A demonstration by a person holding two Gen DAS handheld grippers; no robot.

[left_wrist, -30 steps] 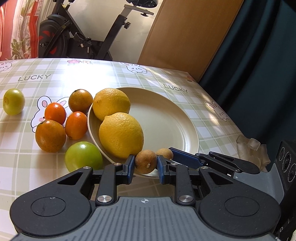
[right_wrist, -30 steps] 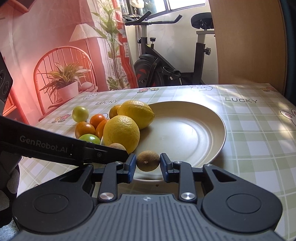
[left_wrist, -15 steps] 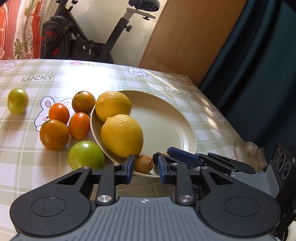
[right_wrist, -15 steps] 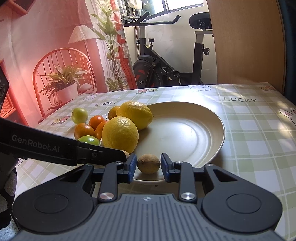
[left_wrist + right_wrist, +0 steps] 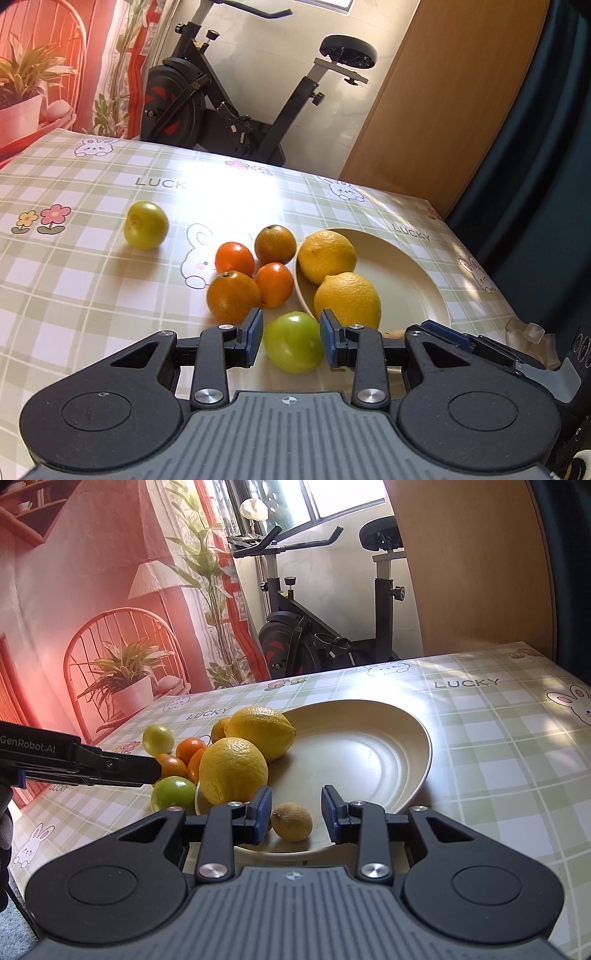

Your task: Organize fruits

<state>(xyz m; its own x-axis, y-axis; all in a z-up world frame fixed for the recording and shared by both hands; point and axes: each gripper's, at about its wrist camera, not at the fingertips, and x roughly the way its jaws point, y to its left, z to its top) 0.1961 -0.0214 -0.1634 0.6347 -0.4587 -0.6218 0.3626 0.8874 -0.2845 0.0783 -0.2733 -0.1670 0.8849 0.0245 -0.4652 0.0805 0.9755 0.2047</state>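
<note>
Left wrist view shows the left gripper (image 5: 291,339) with its jaws just widened, spread around a green fruit (image 5: 293,341) on the tablecloth (image 5: 92,288) just outside the plate (image 5: 417,291); the pads do not seem to press it. Two lemons (image 5: 347,300) lie inside the plate's left rim. Four oranges (image 5: 233,295) cluster just left of the plate, and a second green fruit (image 5: 146,229) sits farther left, well apart. From the right wrist, the right gripper (image 5: 294,818) stands slightly parted around a small brown fruit (image 5: 292,821) on the plate's near rim, with a gap on each side.
</note>
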